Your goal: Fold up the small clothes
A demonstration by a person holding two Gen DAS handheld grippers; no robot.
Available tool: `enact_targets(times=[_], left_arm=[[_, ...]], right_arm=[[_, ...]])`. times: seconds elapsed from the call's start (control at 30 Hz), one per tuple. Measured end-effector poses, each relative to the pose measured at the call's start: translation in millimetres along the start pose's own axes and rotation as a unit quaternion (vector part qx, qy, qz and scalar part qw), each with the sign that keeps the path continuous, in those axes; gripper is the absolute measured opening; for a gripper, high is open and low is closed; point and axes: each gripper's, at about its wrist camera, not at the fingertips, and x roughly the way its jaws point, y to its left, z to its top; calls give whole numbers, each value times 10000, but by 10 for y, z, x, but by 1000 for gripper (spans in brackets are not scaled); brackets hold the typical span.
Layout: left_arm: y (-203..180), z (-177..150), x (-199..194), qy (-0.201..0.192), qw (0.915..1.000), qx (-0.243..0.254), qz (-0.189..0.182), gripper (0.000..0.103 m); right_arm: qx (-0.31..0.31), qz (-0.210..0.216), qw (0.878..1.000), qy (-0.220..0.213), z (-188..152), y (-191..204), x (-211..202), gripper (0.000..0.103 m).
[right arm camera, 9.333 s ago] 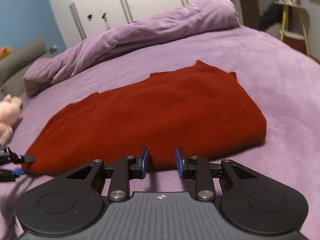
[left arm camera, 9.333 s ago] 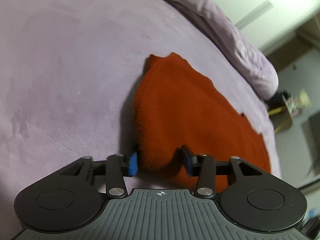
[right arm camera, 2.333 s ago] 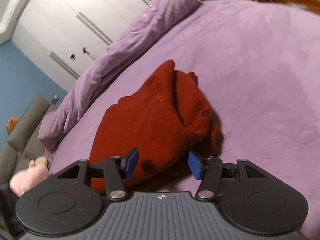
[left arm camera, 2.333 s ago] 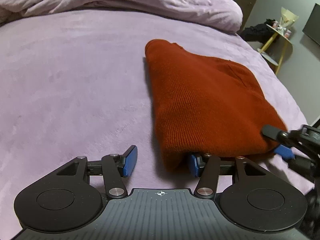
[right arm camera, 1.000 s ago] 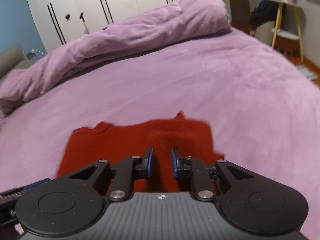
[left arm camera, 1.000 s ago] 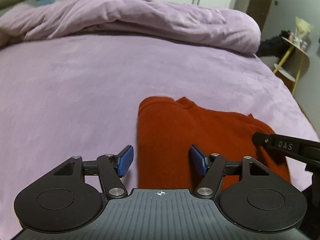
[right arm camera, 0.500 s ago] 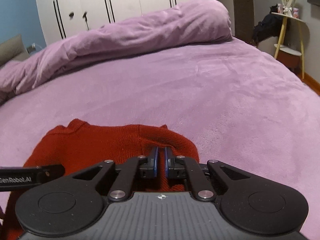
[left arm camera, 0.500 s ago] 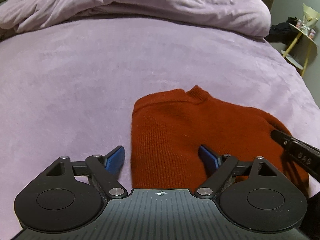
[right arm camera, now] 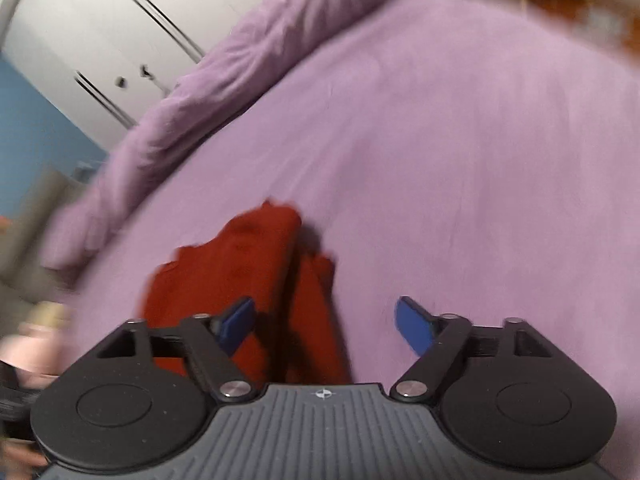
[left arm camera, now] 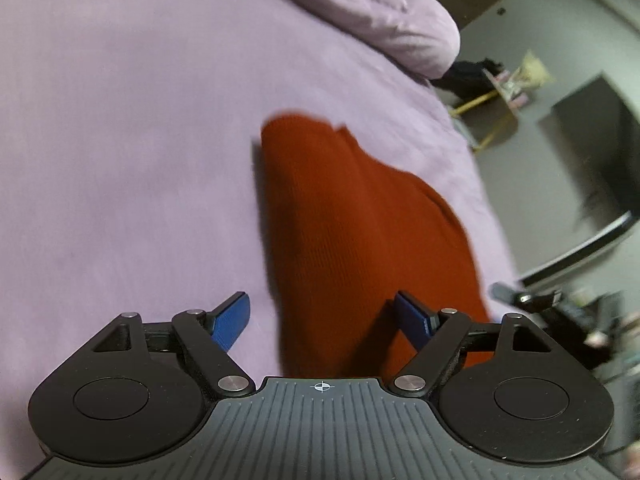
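Blue-padded, my left gripper [left arm camera: 322,316] is easing narrower and my right gripper [right arm camera: 324,322] is spreading; neither pinches anything. Under both lies the rust-red knitted sweater [left arm camera: 360,232], folded on the purple bed [left arm camera: 120,140], with a bunched purple duvet [right arm camera: 240,64] beyond.

The red sweater's [left arm camera: 360,240] near end is hidden behind each claw's body.
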Motion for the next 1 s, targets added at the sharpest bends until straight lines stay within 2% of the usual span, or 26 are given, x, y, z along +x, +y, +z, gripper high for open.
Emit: enact_targets(times=[0.07, 0.17, 0.27, 0.3, 0.33, 0.43, 0.53, 0.7, 0.83, 1.0], left_arm=[[58, -16, 68, -39, 9995, -253, -200, 83], [68, 45, 208, 2, 9981, -497, -367, 82], [46, 103, 348, 85, 9979, -525, -375, 80], [55, 122, 376, 83, 9979, -542, -358, 75], [77, 135, 395, 73, 9977, -610, -300, 65], [90, 129, 367, 40, 9962, -818, -286, 53], [-35, 115, 253, -40, 9979, -607, -209, 48], [-243, 144, -54, -50, 9990, -344, -277, 47], [-262, 153, -479, 48, 9998, -201, -7, 47], [-9, 52, -942, 90, 9989, -277, 373, 48]], right_arm=[[514, 497, 9967, 372, 10, -172, 41, 76], [724, 640, 9945, 406, 34, -219, 144, 71], [1003, 948, 9882, 663, 16, -182, 348, 57], [928, 913, 9887, 747, 4, -132, 428, 53], [818, 872, 9900, 753, -10, -89, 478, 45], [821, 930, 9903, 634, -63, -51, 534, 34], [851, 1030, 9900, 449, -124, -11, 462, 31], [841, 1159, 9890, 374, -167, 224, 312, 29], [799, 1335, 9860, 606, -303, 490, 255, 28], [983, 1598, 9776, 954, -666, 701, 263, 28]])
